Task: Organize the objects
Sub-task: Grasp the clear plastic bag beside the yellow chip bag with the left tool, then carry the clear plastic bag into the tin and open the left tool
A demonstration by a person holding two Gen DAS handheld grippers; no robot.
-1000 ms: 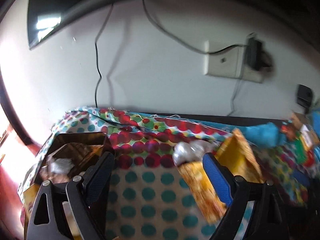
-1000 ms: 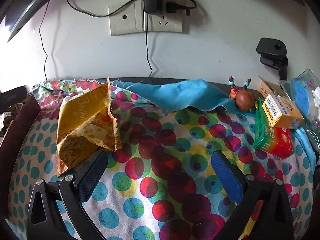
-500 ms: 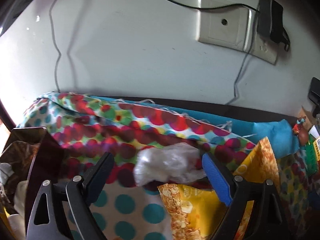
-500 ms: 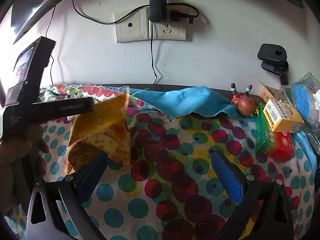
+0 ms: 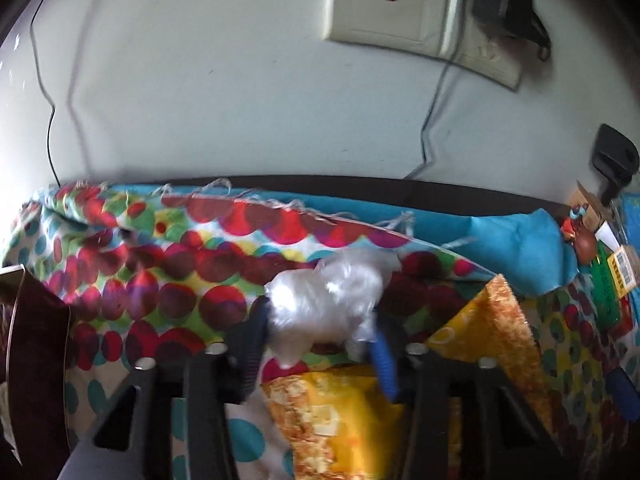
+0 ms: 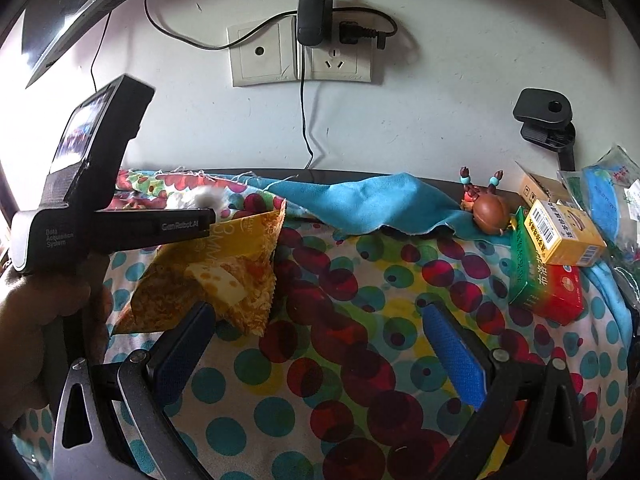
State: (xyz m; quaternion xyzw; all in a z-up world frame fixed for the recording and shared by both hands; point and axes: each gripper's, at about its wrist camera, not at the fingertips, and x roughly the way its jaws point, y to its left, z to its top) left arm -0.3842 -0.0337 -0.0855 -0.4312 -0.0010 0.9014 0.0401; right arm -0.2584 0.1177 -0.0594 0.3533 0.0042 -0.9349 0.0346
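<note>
Crumpled plastic wad (image 5: 328,304): you grip it between your left gripper's (image 5: 320,340) closed fingers, above the dotted tablecloth (image 6: 340,360). Yellow snack bag (image 6: 224,276): lies just beside and below it. Your right gripper (image 6: 316,344): spread wide, grasping nothing, over the cloth.

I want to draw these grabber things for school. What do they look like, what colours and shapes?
Each gripper has two long black fingers with bumpy blue pads on the inner faces and silver screws at the joints. Black triangle-shaped braces with holes sit behind the right gripper. The left gripper, seen from the side in the right wrist view, is a black handle with white "GenRobot.AI" lettering, a small screen on top, and a bare hand round it.
</note>
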